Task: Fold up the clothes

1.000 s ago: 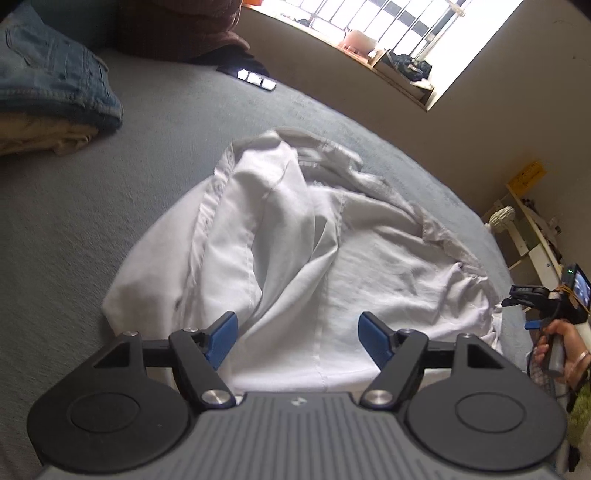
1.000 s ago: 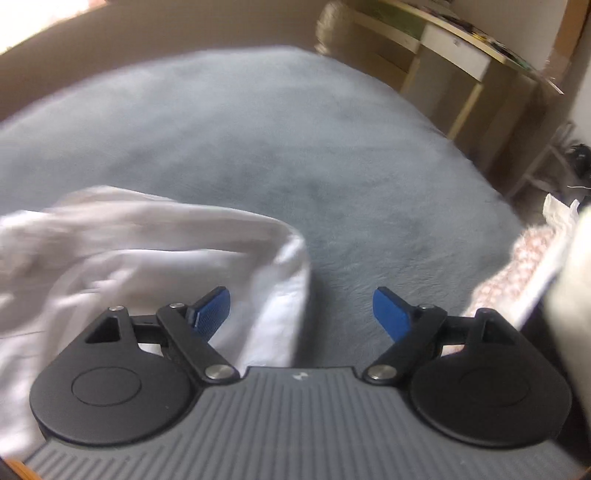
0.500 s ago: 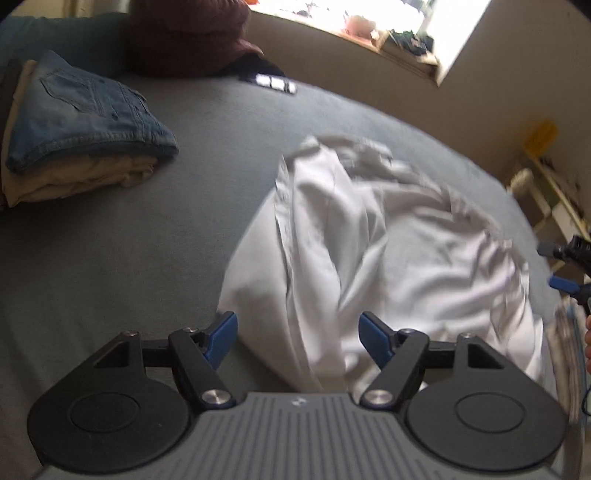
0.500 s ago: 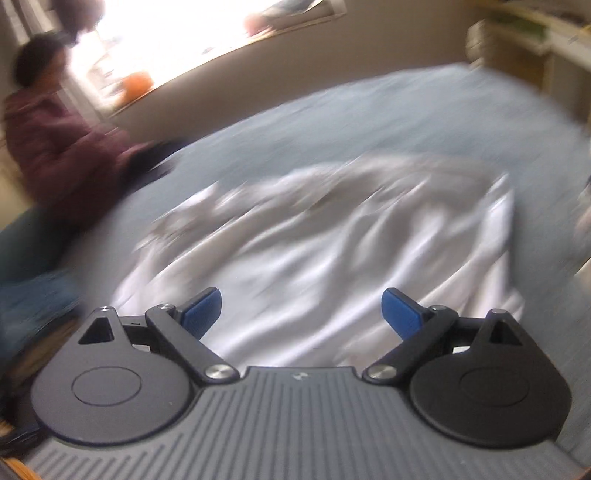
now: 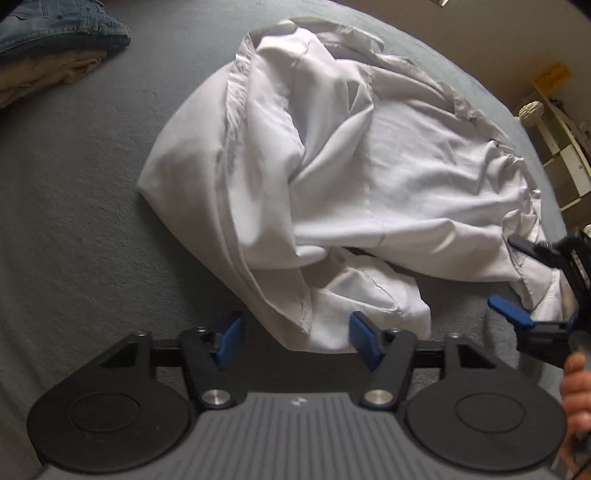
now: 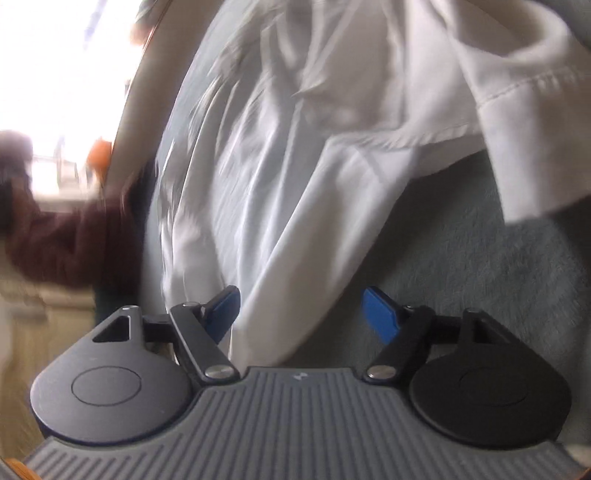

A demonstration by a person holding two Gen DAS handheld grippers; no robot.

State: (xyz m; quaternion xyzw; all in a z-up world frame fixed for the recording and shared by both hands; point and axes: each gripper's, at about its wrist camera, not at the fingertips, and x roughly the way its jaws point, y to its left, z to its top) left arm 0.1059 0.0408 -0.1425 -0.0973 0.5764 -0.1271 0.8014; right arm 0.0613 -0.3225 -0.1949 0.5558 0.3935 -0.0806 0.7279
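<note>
A crumpled white shirt (image 5: 332, 166) lies spread on the grey bed cover (image 5: 74, 221). My left gripper (image 5: 295, 338) is open at the shirt's near edge, with a bunched hem lying between its blue pads (image 5: 229, 338). At the right edge of the left wrist view, my right gripper (image 5: 517, 280) is open beside the shirt's right corner, held by a hand (image 5: 576, 387). In the blurred right wrist view, the right gripper (image 6: 303, 308) stands open low over the shirt (image 6: 295, 166), and a fold of cloth runs between its fingers.
Folded jeans (image 5: 55, 26) on a beige garment (image 5: 44, 74) sit at the far left of the bed. A shelf unit (image 5: 561, 140) stands past the bed's right side. A person's maroon sleeve (image 6: 66, 240) and a bright window (image 6: 55, 55) show at left.
The left gripper has dropped closer to the shirt's near hem. The right gripper has swung round and tilted, coming down onto the shirt's right side; both stay open.
</note>
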